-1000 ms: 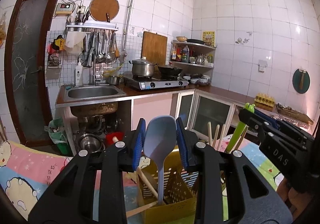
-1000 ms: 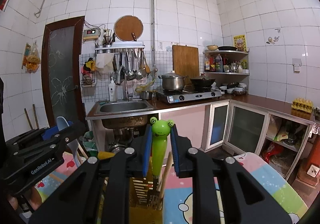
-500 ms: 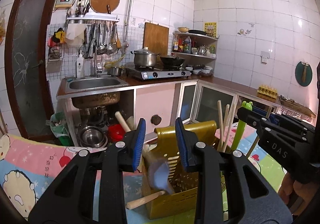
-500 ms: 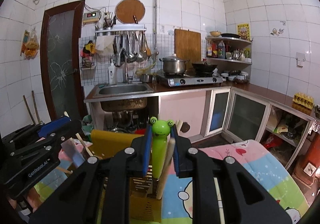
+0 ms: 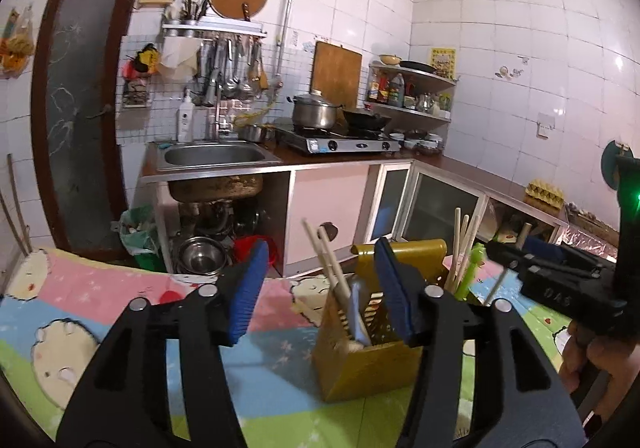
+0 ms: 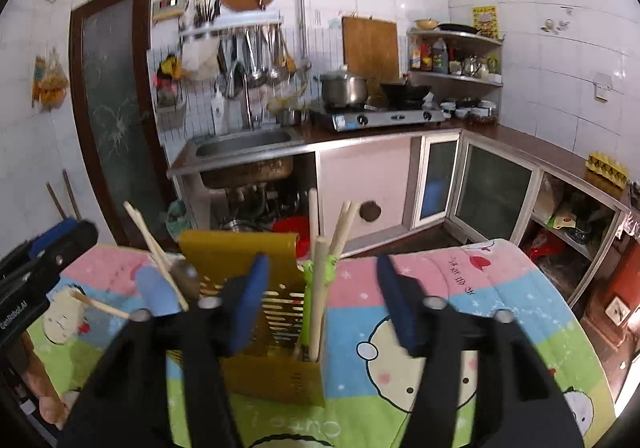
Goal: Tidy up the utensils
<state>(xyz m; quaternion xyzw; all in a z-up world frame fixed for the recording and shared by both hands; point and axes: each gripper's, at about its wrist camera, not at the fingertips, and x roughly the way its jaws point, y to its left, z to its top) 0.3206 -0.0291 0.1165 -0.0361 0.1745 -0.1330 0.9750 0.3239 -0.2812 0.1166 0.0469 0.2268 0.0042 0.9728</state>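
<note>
Caddy [image 5: 362, 368] of mustard-yellow plastic, slotted walls and a taller back panel, stands upright on the cartoon-print mat [image 5: 100, 288], between the two grippers. Inside it: a pale blue spatula [image 5: 357, 318] at the left end, blade leaning on the wall; several wooden chopsticks [image 5: 326, 256] fanning out above the rim; a green frog-headed utensil [image 6: 311, 288] standing near-upright at the right end, beside a thicker wooden stick [image 6: 318, 288].

Left gripper [image 5: 320, 288]: jaws opening, blue pads well apart, nothing pressed between them; the caddy's left end shows through the gap. Right gripper [image 6: 318, 300]: jaws opening likewise, pads clear of the frog utensil and the wooden stick that stand between them.

Mat lies bare to the caddy's left and right and in front. Its far edge drops off toward the floor, with the sink cabinet [image 5: 224, 184] and pink doors beyond.

Lower halves of all utensils hidden by the caddy walls. Right wrist view is blurred, so pad edges and the caddy's inner dividers are hard to read. A hand [image 5: 580, 352] behind the right gripper is cut by the frame edge. Whether a dark rounded item by the spatula is a spoon bowl, I cannot tell.
</note>
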